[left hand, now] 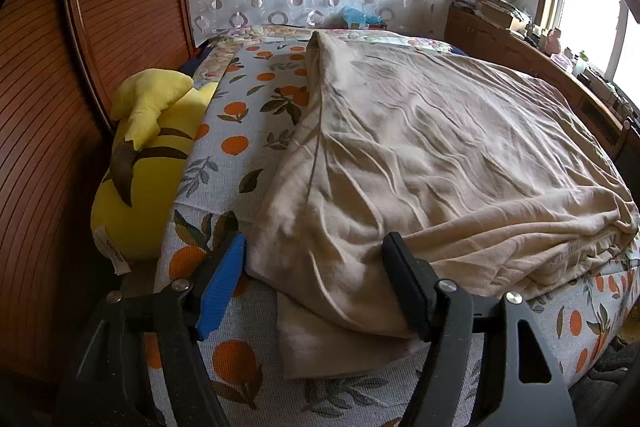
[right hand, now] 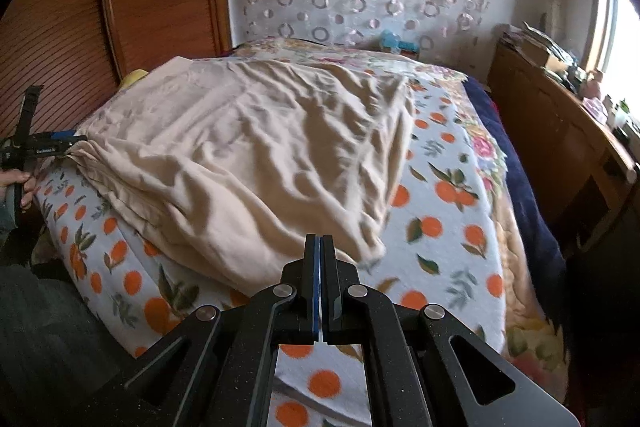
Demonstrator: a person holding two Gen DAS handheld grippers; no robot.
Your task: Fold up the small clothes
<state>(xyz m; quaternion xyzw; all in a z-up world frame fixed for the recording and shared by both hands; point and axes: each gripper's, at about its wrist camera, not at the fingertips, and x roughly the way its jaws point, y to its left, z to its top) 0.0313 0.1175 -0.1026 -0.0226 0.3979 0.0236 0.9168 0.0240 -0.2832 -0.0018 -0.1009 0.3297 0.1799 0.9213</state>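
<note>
Beige garment (left hand: 420, 155) spread over the middle of the bed (left hand: 240, 131), wrinkled, with one long edge doubled over along the left and several layers stacked at the near right corner. Judged partly folded: at least one fold made, more folding and smoothing left.

Left gripper (left hand: 316, 279) wide apart, fingers straddling the near left corner of the cloth, nothing pinched between them. Right gripper (right hand: 320, 267) clenched at the near edge of the cloth; cannot tell whether any fabric is caught between the fingers.

Yellow plush toy (left hand: 140, 163) at the left bedside, against the wooden wardrobe (left hand: 48, 107). Wooden cabinet (right hand: 560, 131) far right under the window (left hand: 592, 7).
</note>
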